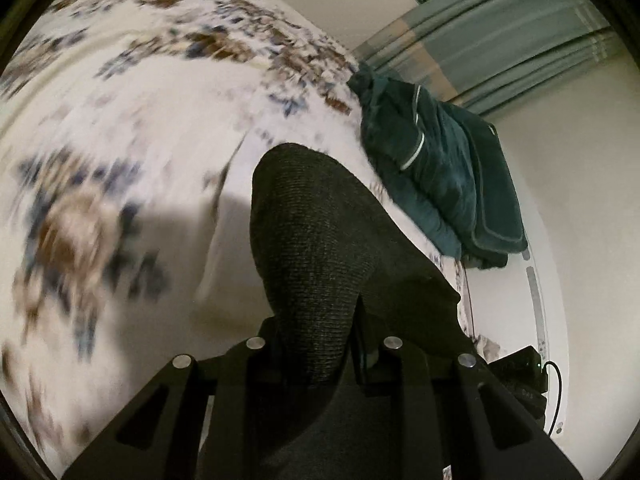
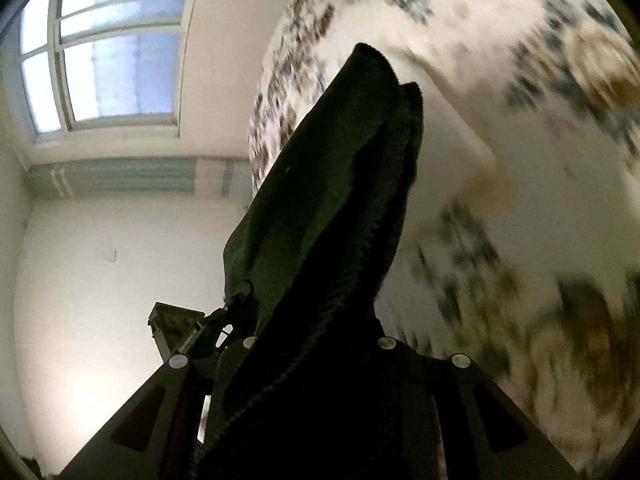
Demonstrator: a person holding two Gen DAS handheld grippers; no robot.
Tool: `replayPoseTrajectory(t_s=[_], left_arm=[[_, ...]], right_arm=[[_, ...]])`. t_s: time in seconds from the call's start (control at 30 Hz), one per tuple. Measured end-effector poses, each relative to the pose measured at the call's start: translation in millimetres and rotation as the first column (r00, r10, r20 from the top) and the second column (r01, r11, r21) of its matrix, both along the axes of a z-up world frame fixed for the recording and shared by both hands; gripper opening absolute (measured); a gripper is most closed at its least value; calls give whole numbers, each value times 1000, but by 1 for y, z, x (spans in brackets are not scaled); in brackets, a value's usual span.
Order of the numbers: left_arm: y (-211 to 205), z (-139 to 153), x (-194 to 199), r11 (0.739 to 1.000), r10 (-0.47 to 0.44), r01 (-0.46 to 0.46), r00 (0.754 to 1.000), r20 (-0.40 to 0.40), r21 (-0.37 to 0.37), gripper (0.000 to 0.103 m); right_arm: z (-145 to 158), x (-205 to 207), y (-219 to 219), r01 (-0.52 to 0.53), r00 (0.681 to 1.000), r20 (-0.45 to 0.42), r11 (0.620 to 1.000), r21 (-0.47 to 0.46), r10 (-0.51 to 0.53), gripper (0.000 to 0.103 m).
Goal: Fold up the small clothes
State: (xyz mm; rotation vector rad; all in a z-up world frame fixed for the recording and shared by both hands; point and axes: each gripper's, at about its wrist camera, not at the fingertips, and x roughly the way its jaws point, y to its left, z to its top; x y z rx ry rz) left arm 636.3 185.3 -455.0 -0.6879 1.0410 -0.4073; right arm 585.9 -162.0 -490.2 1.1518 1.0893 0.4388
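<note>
A dark grey knit garment (image 1: 316, 232) rises out of my left gripper (image 1: 320, 354) and drapes over its fingers, lifted above the bed. The left jaws stand close together, shut on the cloth. The same dark garment (image 2: 336, 184) looks black in the right wrist view. It stands up in a long fold from my right gripper (image 2: 316, 346), which is shut on it. The cloth hides the fingertips of both grippers.
Below lies a white bedspread (image 1: 132, 128) with blue and brown flowers, blurred by motion. A folded dark green blanket (image 1: 436, 168) sits at the bed's edge. A window (image 2: 116, 56), grey-green curtains (image 1: 500, 28) and a pale wall (image 2: 100, 272) surround the bed. A black device with a cable (image 1: 520, 372) shows at lower right.
</note>
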Motion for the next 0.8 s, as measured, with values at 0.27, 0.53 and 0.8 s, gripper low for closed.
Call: replayPoseTrajectory(t_s=[0.27,0.53,0.8], left_arm=[[-9,-42,126,999,-26,26,1000,-3,44,20],[-2,-84,162,995,-42,48,996,-77,86,21],[1,-77,150,974,24,2,993,-115,228,38]], right_arm=[[-46,135,-6,37,999,5,999,-34,-37,23],[-93,184,-25,33,998,-51,999,-37,-35,24],[-93,185,-39,-77,982,-188,960,-270,26,52]])
